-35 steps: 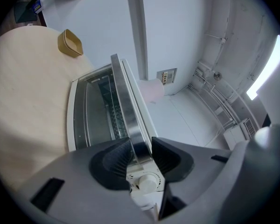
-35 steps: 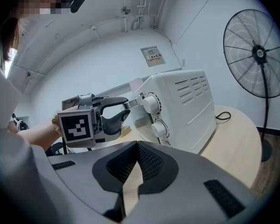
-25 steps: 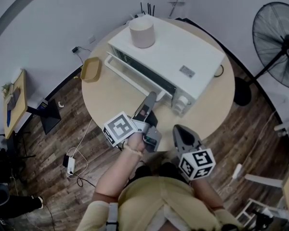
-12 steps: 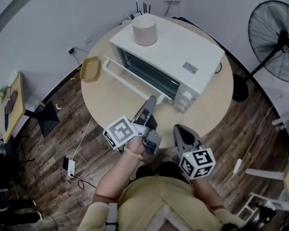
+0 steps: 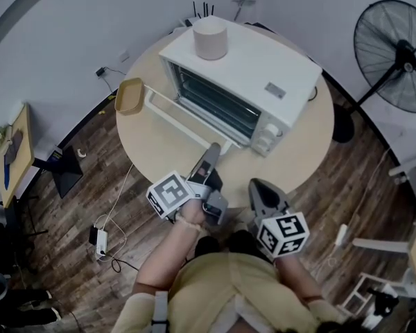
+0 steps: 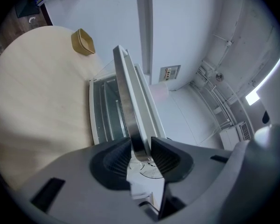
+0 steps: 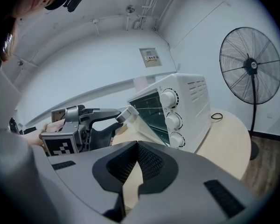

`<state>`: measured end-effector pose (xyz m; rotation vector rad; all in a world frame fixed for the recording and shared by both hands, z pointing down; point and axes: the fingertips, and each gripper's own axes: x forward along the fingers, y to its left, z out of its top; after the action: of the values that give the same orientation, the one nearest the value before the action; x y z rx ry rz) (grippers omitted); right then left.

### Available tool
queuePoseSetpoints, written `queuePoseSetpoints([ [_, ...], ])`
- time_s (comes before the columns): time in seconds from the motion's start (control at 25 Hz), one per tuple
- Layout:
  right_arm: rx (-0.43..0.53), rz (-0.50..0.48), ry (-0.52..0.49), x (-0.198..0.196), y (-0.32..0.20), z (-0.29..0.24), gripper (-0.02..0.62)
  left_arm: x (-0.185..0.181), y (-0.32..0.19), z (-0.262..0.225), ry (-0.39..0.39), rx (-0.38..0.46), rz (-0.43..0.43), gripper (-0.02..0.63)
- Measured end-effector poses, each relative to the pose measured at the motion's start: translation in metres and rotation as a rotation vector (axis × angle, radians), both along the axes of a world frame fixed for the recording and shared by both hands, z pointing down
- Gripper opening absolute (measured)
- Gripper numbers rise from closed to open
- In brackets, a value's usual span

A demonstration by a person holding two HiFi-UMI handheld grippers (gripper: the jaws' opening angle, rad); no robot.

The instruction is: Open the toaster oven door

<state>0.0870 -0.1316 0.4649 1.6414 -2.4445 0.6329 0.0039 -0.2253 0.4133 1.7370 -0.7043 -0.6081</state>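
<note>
On the round table (image 5: 159, 144) we see the white toaster oven (image 5: 263, 75), and it sits toward the far side. Its door (image 7: 147, 122) is partly open and leans out and down from the front, so we can look in at the wire racks. A long handle (image 6: 127, 106) runs along the free edge of the door. Our left claw (image 5: 211, 151) reaches over the table to the end of that handle that is nearer to the knobs. The claw is closing, the handle is between its two pads, and the pads look to touch it on both sides. Our right claw (image 5: 258, 186) hangs over the near edge of the table, apart from the oven. Its two pads are pressed together with nothing between them (its own view shows this well). A pale round pot (image 5: 210, 39) stands on top of the oven near the back corner. A small tan tray (image 5: 130, 97) lies at the left edge of the table, just beside the far end of the handle. A big black fan (image 5: 395, 54) stands on the wood floor (image 5: 90, 186) to the right, well apart from the table.
</note>
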Motion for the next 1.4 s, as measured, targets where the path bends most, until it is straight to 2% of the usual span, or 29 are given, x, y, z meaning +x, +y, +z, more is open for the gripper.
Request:
queuePoseSetpoints([
  [0.48,-0.007,-0.032,0.002,-0.013,0.006,0.005,0.003,-0.020,0.019,0.026,-0.020,-0.041,-0.012,0.129],
  [0.6,-0.009,-0.039,0.006,-0.017,0.006,0.006,0.003,-0.025,0.023,0.034,-0.047,-0.046,-0.018,0.126],
  [0.76,-0.012,-0.047,0.015,-0.019,0.005,0.008,0.003,-0.037,0.029,0.052,-0.131,-0.061,-0.034,0.123],
  [1.04,-0.029,-0.064,0.012,-0.027,0.005,0.015,0.003,-0.045,0.041,0.074,-0.119,-0.132,-0.049,0.107],
  [1.4,-0.035,-0.084,0.021,-0.031,0.007,0.015,0.003,-0.052,0.046,0.087,-0.158,-0.136,-0.048,0.103],
])
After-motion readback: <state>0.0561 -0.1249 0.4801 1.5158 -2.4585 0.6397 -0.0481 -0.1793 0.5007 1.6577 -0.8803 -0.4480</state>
